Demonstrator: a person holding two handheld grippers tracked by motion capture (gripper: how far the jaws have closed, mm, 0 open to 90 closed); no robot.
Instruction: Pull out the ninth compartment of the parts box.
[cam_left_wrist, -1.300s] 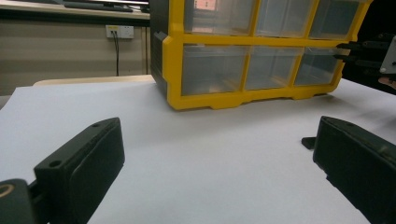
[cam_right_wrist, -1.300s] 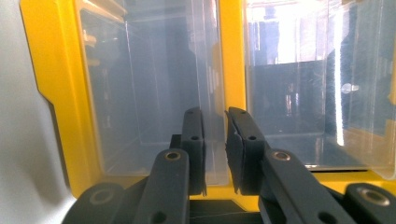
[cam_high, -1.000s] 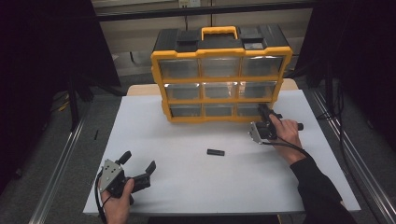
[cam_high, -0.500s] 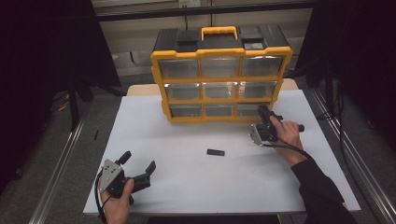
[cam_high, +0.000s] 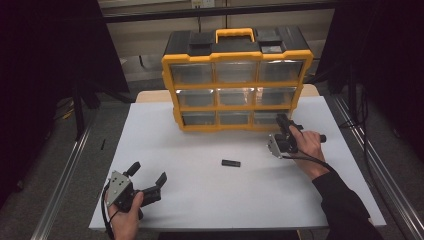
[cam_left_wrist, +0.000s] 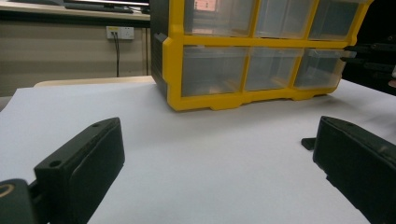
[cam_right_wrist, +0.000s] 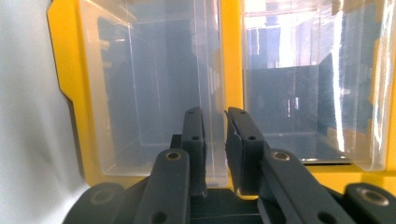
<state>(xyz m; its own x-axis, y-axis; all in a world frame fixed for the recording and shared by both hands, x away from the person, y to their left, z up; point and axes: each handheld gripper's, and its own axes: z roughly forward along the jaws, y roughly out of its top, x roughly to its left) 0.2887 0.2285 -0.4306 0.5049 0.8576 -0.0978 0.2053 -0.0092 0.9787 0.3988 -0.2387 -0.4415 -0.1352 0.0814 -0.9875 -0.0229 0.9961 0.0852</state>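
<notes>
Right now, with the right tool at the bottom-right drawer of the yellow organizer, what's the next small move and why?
Probably a short, straight pull toward the person. The right tool appears shut on the front lip of the clear plastic bottom-right drawer of the yellow and black drawer organizer, and the drawer still sits flush. The left tool rests open, well away.

The organizer (cam_high: 237, 80) is a yellow case with a black top and yellow handle, standing upright at the table's far edge, its 9 clear drawers in 3 rows of 3 facing the person. The bottom-right drawer (cam_high: 267, 117) is transparent, and its front lip (cam_right_wrist: 215, 116) is pinched between black jaws.
</notes>
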